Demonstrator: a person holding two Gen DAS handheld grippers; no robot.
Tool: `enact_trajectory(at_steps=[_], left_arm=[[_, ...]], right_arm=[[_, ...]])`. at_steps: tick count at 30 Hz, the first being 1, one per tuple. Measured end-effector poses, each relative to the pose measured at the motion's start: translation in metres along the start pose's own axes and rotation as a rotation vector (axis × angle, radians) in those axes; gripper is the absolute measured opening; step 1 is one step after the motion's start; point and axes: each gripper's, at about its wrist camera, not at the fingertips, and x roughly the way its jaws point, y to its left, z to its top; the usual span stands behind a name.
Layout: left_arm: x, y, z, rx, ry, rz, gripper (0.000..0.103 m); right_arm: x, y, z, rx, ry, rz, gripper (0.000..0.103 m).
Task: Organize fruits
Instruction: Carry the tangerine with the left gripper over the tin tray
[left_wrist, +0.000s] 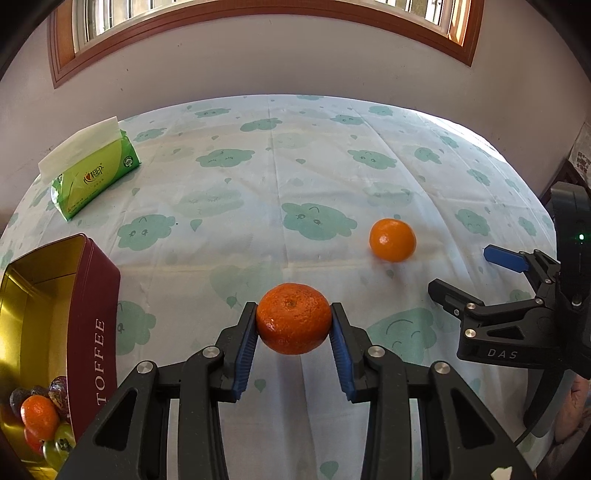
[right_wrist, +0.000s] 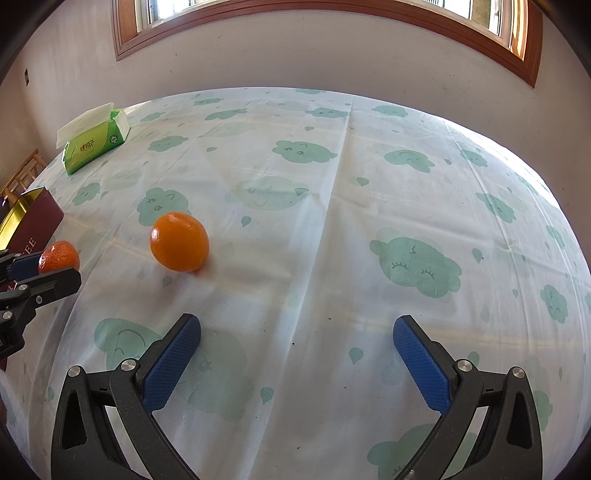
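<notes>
My left gripper (left_wrist: 294, 325) is shut on a bumpy mandarin (left_wrist: 293, 316), its blue pads pressed on both sides, held just above the cloud-print tablecloth. That gripper (right_wrist: 51, 267) and mandarin (right_wrist: 61, 254) also show at the left edge of the right wrist view. A second, smoother orange (left_wrist: 392, 239) (right_wrist: 180, 242) lies on the cloth to the right of the held one. A maroon toffee tin (left_wrist: 94, 314) (right_wrist: 35, 221) stands open at the left, with a mandarin (left_wrist: 38, 411), green fruits and dark fruits inside. My right gripper (right_wrist: 297, 332) (left_wrist: 461, 271) hovers open over bare cloth, nothing between its fingers.
A green tissue pack (left_wrist: 94, 175) (right_wrist: 94, 142) lies at the far left of the table. The round table (left_wrist: 332, 155) ends at a wall under a wood-framed window. A wooden chair (right_wrist: 22, 173) shows beyond the left edge.
</notes>
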Motion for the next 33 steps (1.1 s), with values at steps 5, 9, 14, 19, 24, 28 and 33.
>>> enact_trajectory(at_steps=[5,9,14,19,24,28,33], left_arm=[[-0.014,0.003,-0.004,-0.012,-0.01,0.013,0.034],[-0.03,0.005,-0.007,-0.016,-0.032,0.028,0.034],[-0.048,0.013,-0.009,-0.033,-0.047,0.028,0.034],[-0.067,0.026,-0.011,-0.052,-0.066,0.037,0.034],[-0.086,0.047,-0.013,-0.085,-0.083,0.058,0.034],[-0.102,0.069,-0.018,-0.105,-0.098,0.093,0.034],[-0.119,0.107,-0.032,-0.156,-0.1,0.138,0.034]], right_arm=[[0.0,0.0,0.0,0.0,0.0,0.0,0.103],[0.0,0.0,0.0,0.0,0.0,0.0,0.103],[0.0,0.0,0.0,0.0,0.0,0.0,0.103],[0.0,0.0,0.0,0.0,0.0,0.0,0.103],[0.0,0.0,0.0,0.0,0.0,0.0,0.103],[0.0,0.0,0.0,0.0,0.0,0.0,0.103],[0.0,0.0,0.0,0.0,0.0,0.0,0.103]])
